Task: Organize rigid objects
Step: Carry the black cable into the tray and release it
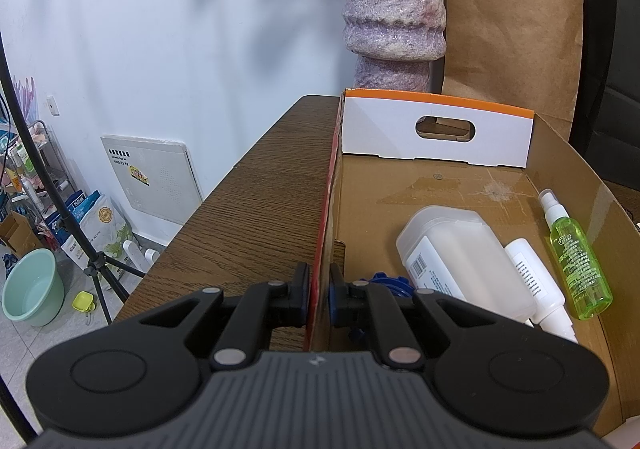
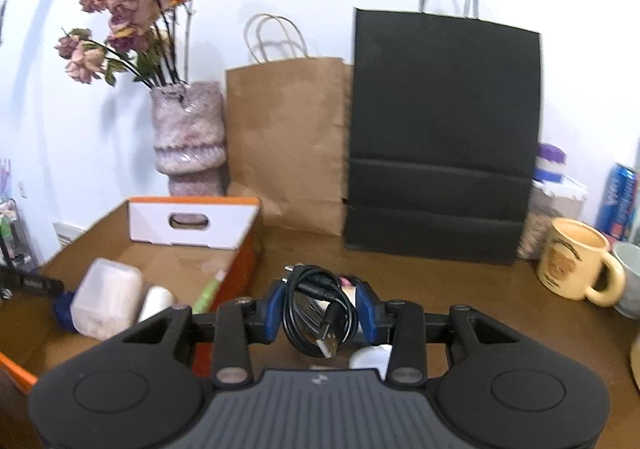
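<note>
Risk of the coiled black USB cable (image 2: 320, 313) slipping: loose loops, plug dangling low centre. Pinched between the blue pads of the right gripper (image 2: 320, 315), above the brown wooden table (image 2: 440, 289), right of the open cardboard box (image 2: 236, 249). Left gripper (image 1: 319, 295) clamped tight on the box wall, tilted downward.

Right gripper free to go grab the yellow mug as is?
Probably not. The path to the yellow mug across the table looks open, but the right gripper is already shut on a coiled black cable, so it would need to drop that first.
</note>
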